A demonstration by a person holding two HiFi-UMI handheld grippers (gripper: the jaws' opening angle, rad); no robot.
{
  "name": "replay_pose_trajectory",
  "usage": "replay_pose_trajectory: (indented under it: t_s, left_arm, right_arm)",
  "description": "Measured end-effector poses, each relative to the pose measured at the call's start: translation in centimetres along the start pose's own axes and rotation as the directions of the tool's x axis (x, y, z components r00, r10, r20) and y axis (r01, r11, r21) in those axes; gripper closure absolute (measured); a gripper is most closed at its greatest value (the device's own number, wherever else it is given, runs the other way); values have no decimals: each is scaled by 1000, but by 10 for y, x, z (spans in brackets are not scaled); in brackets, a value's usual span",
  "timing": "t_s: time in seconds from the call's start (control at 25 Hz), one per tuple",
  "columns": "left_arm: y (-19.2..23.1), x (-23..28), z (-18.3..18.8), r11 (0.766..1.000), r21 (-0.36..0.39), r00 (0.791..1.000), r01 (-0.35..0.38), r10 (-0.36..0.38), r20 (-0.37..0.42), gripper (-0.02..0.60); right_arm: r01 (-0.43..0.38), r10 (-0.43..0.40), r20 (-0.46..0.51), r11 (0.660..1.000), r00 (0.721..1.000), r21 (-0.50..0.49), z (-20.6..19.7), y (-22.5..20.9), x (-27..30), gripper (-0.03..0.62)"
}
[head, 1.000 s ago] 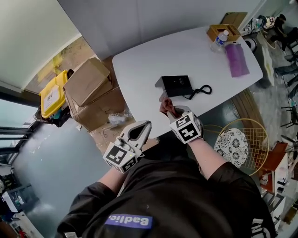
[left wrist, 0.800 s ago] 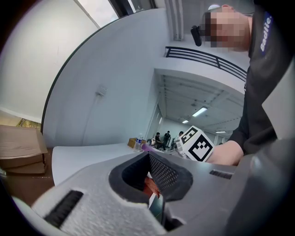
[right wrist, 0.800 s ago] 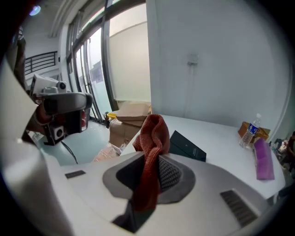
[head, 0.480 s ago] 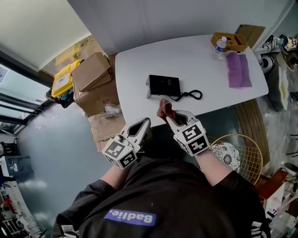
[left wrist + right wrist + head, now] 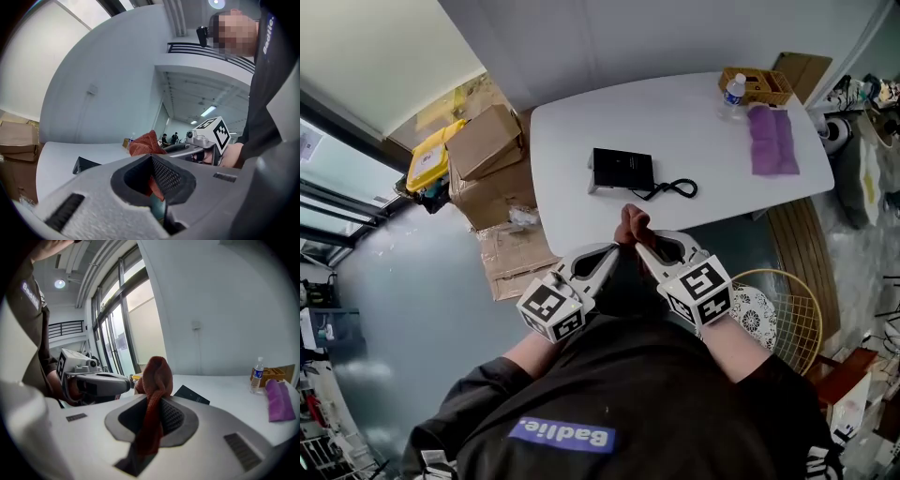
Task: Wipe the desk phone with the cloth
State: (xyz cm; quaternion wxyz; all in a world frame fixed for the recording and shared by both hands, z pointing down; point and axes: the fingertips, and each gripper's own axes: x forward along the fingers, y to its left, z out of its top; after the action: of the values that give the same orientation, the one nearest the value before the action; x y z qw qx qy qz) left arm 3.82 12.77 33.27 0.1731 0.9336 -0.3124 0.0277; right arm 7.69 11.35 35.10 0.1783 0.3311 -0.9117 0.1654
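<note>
The black desk phone [image 5: 622, 170] lies on the white table [image 5: 694, 122], its coiled cord [image 5: 675, 189] trailing to the right. Short of the table's near edge, a rust-red cloth [image 5: 633, 225] stands bunched above both gripper tips. My right gripper [image 5: 639, 246] is shut on the cloth [image 5: 157, 373], which hangs down through its jaws. From the left, my left gripper [image 5: 615, 249] meets it, its jaws closed on the cloth's [image 5: 144, 143] side. The phone [image 5: 192, 393] shows beyond the cloth in the right gripper view, and its end [image 5: 84, 165] in the left gripper view.
A purple cloth [image 5: 771, 139], a water bottle [image 5: 731, 90] and a wooden box [image 5: 755, 84] sit at the table's far right. Cardboard boxes [image 5: 483, 150] and a yellow case [image 5: 427, 169] stand on the floor to the left. A wire chair [image 5: 773, 300] is at my right.
My right gripper has drawn back from the table edge towards my body with the cloth. The left gripper has swung in from the left and closed on the cloth.
</note>
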Motion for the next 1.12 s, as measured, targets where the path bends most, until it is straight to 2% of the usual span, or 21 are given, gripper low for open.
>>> replay_pose_trajectory:
  t_s: [0.12,0.32,1.12]
  left_arm:
    - [-8,-5,3,999,20,999,44,-43,-8,566]
    - [-8,-17,13,991,102,996,87,-87,-5,566]
    - [-8,-35,17,987,118,993,113,-115,8,566]
  right_arm:
    - [-3,3,1,1000,1000,3,1,13,1,525]
    - [3,-3,16,1000,1000,-14,10,26,7,525]
    - [23,-23,27,1000,999,2,13,42,10,525]
